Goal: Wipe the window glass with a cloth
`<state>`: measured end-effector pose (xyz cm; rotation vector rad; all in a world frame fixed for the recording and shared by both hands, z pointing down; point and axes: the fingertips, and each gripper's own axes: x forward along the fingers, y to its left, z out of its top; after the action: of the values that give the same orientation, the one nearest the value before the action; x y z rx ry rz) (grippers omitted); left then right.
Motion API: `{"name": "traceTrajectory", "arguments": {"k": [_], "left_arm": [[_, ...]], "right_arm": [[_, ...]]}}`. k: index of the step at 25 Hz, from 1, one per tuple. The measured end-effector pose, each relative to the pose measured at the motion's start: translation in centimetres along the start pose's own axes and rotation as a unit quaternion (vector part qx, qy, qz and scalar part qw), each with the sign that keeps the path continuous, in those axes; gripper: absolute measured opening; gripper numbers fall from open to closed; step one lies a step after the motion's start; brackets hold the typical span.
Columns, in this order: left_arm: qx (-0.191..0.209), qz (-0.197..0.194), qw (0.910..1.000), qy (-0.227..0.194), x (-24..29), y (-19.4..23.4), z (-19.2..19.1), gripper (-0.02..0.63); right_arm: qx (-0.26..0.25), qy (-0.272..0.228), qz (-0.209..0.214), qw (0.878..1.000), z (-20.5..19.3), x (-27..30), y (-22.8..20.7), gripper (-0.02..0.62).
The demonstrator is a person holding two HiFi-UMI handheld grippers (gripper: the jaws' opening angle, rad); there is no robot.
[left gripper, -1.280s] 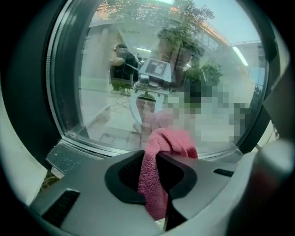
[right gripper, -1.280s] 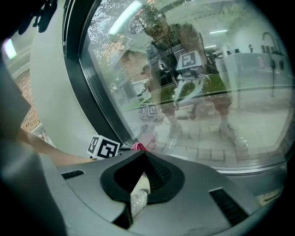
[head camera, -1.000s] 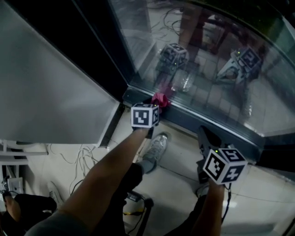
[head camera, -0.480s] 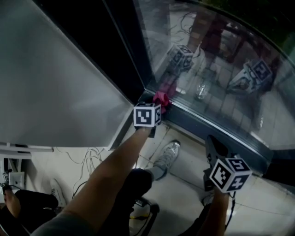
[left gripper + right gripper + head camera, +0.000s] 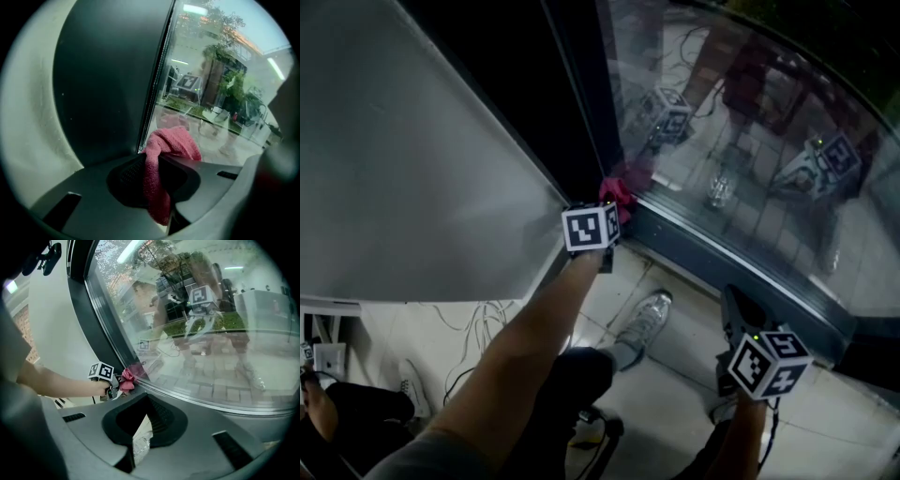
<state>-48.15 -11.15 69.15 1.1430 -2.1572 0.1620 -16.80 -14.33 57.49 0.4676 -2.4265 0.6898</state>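
The left gripper (image 5: 607, 210) is clamped on the pink cloth (image 5: 615, 192), pressing it against the near-left bottom corner of the window glass (image 5: 769, 197), just beside the dark upright frame (image 5: 567, 103). The right gripper (image 5: 733, 305) hangs nearer and to the right, off the glass, its jaws together on nothing.

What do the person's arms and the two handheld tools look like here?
The left claw and right claw are dark grey moulded plastic, ribbed inside. The left cube and right cube are white with black square markers. A green light glows beside the right cube. The forearms are bare, and a grey short sleeve shows on the left arm.
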Motion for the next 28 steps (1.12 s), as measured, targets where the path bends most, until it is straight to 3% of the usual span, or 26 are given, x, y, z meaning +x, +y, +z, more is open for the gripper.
{"name": "traceTrajectory", "arguments": {"k": [9, 14, 18, 22, 28], "left_arm": [[-0.030, -0.011, 0.9995, 0.000, -1.2, -0.5, -0.1, 0.060], [-0.019, -0.028, 0.9993, -0.016, -5.2, -2.1, 0.9, 0.060], [0.003, -0.065, 0.9964, -0.055, -9.8, -5.3, 3.9, 0.060], [0.030, -0.121, 0.9861, -0.110, -15.7, -10.1, 7.4, 0.060], [0.061, -0.213, 0.9591, -0.176, -25.5, -17.3, 11.2, 0.060]], "right_arm": [[-0.008, -0.012, 0.000, 1.000, 0.4, -0.4, -0.1, 0.005], [-0.020, -0.033, 0.002, 0.999, 0.7, -3.3, 0.8, 0.005], [-0.008, -0.087, 0.002, 0.996, 2.6, -6.9, 1.9, 0.005], [-0.005, -0.143, 0.011, 0.990, 4.3, -11.2, 3.2, 0.005], [-0.049, -0.228, 0.005, 0.973, 9.1, -19.4, 6.3, 0.005]]}}
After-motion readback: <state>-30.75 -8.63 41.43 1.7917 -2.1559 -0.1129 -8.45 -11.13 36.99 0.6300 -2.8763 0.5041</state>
